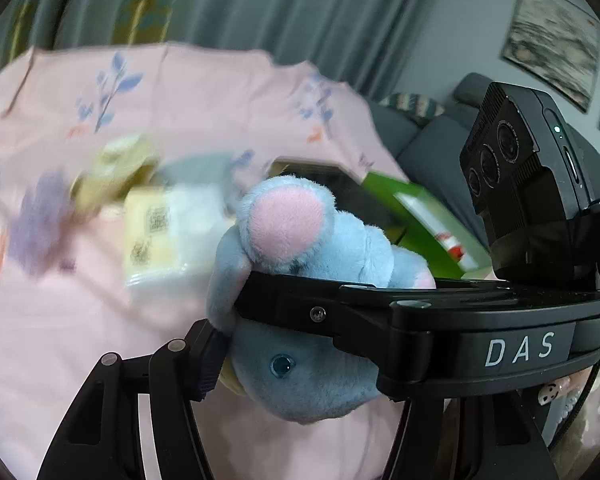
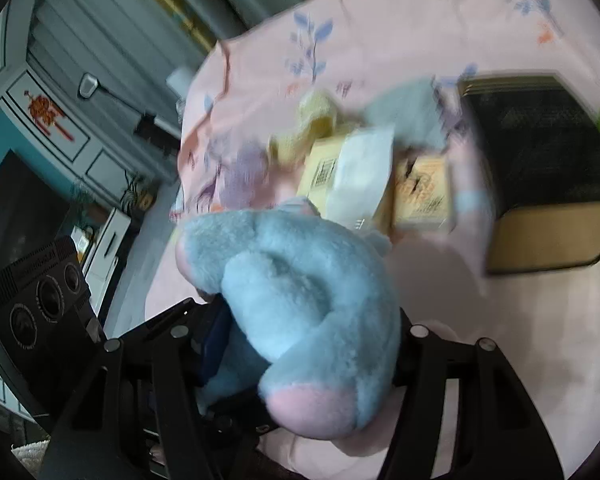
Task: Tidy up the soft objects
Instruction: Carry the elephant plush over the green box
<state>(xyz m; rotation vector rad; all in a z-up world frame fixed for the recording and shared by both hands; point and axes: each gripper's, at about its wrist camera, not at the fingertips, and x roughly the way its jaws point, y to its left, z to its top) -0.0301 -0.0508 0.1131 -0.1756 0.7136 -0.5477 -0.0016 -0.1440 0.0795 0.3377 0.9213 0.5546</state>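
A blue plush toy (image 1: 300, 240) with pink ear and paw patches is held above a pink floral cloth (image 1: 60, 340). My left gripper (image 1: 300, 364) is shut on its head. My right gripper (image 2: 312, 340) is shut on its body (image 2: 300, 300); the right gripper's body crosses the left wrist view (image 1: 460, 320) over the toy. On the cloth lie blurred soft things: a yellow plush (image 1: 112, 168), a purple one (image 1: 40, 224), a grey one (image 2: 412, 112), and wrapped tissue packs (image 1: 160, 232), which also show in the right wrist view (image 2: 364, 180).
A dark open box (image 2: 540, 152) with tan sides sits on the cloth at the right, next to a green box (image 1: 428, 224). A grey sofa (image 1: 432, 140) and curtains stand behind. A cabinet and a TV (image 2: 16, 216) are at the left.
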